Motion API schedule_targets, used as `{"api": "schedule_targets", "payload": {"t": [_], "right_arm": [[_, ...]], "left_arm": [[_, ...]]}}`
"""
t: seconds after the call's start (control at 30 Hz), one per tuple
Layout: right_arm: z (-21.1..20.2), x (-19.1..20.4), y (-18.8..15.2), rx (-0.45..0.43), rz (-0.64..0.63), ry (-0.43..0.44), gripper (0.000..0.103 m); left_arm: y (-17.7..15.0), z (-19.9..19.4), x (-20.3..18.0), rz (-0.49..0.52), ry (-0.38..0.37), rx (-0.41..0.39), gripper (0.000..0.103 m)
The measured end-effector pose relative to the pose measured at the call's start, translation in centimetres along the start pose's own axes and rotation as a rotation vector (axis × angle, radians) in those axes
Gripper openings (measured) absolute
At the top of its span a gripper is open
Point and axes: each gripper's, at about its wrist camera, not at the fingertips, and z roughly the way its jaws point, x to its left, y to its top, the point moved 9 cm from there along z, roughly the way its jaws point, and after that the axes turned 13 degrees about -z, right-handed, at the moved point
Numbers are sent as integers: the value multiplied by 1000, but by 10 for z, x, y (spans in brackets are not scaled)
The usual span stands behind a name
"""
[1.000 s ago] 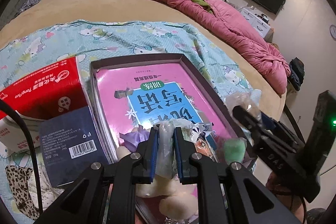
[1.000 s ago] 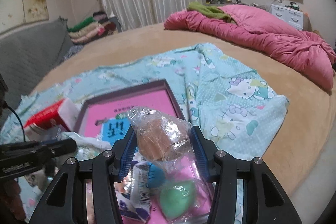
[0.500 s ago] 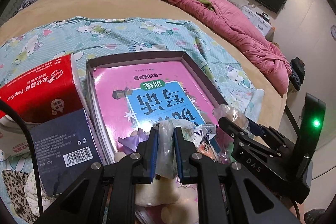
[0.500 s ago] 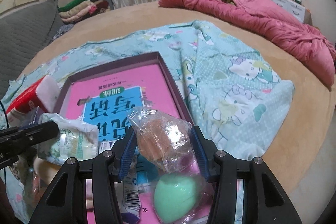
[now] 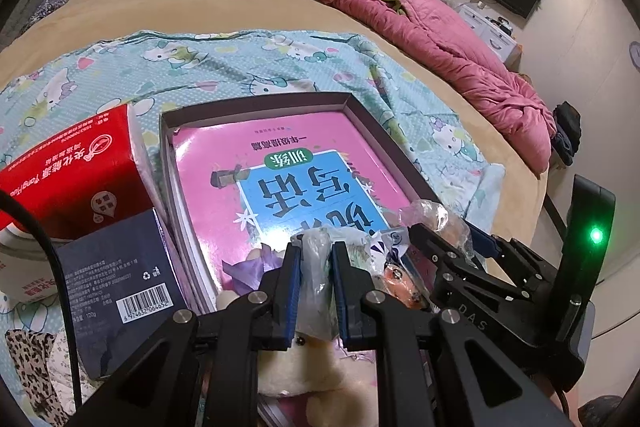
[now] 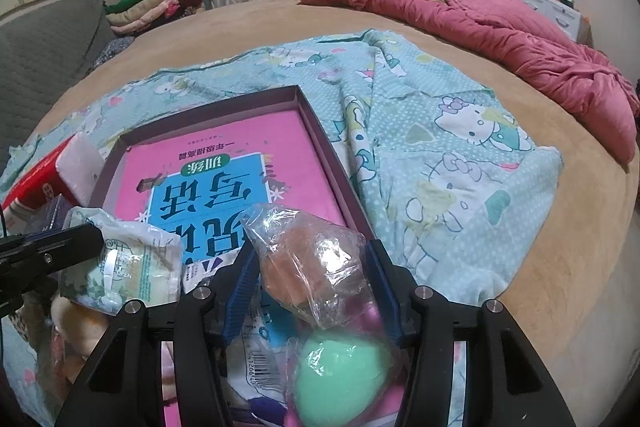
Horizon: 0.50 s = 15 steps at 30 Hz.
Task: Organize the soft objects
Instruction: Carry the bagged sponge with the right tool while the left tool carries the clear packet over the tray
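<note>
My left gripper (image 5: pixel 316 267) is shut on a soft white-green wipes pack (image 5: pixel 316 263), which also shows in the right wrist view (image 6: pixel 132 267). My right gripper (image 6: pixel 312 267) is shut on a clear plastic bag (image 6: pixel 312 255) with an orange-brown sponge inside; a green egg-shaped sponge (image 6: pixel 340 379) hangs below it. Both hover over the near end of a purple box lid (image 5: pixel 256 103) that holds a pink workbook (image 5: pixel 280 171). A cream plush toy (image 5: pixel 312 367) lies under my left gripper. The right gripper shows in the left wrist view (image 5: pixel 448 247).
A red tissue pack (image 5: pixel 68 183) and a dark blue box (image 5: pixel 116 287) sit left of the lid. A Hello Kitty sheet (image 6: pixel 440 147) covers the tan bed. A pink quilt (image 6: pixel 500 23) lies far right. Folded clothes (image 6: pixel 152 3) are stacked at the back.
My right gripper with its bag has moved down and forward over the lid, closer to my left gripper. The left gripper keeps its hold and has barely moved.
</note>
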Motion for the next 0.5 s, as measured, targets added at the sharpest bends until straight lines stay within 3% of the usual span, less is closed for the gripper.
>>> {"api": "schedule_targets", "payload": {"t": [0.5], "right_arm": [[-7, -2, 2, -28, 32, 7, 64]], "left_arm": [[-2, 2, -2, 5, -9, 13, 16]]}}
